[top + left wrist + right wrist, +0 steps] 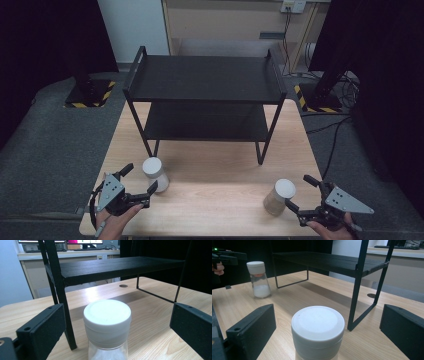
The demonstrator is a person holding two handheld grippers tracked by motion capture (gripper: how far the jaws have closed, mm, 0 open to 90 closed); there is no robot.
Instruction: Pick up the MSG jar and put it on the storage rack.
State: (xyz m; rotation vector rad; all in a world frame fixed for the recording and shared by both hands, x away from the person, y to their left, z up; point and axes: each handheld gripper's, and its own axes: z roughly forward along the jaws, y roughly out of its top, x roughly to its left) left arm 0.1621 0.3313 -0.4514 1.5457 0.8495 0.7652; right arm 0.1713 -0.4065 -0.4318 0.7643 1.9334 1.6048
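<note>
high view: left gripper (141, 183) and right gripper (299, 191) both spread wide; left jar (155, 174) and right jar (279, 197) stand between their jaws, ungrasped.
left gripper view: white-capped left jar (107, 325) centred between jaws, gaps either side; step looks like pre-grasp, next close.
right gripper view: right jar (317, 331) centred, jaws wide; black shelf rack (332, 261) just ahead, its leg (357, 290) is the likely obstacle on table (307, 297).

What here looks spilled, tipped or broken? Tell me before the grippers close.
Nothing stands out. Both white-capped jars, the left jar and the right jar, stand upright on the table with caps on and no spill around them. The black shelf stands level. The left gripper and right gripper are open, each facing its jar.
</note>
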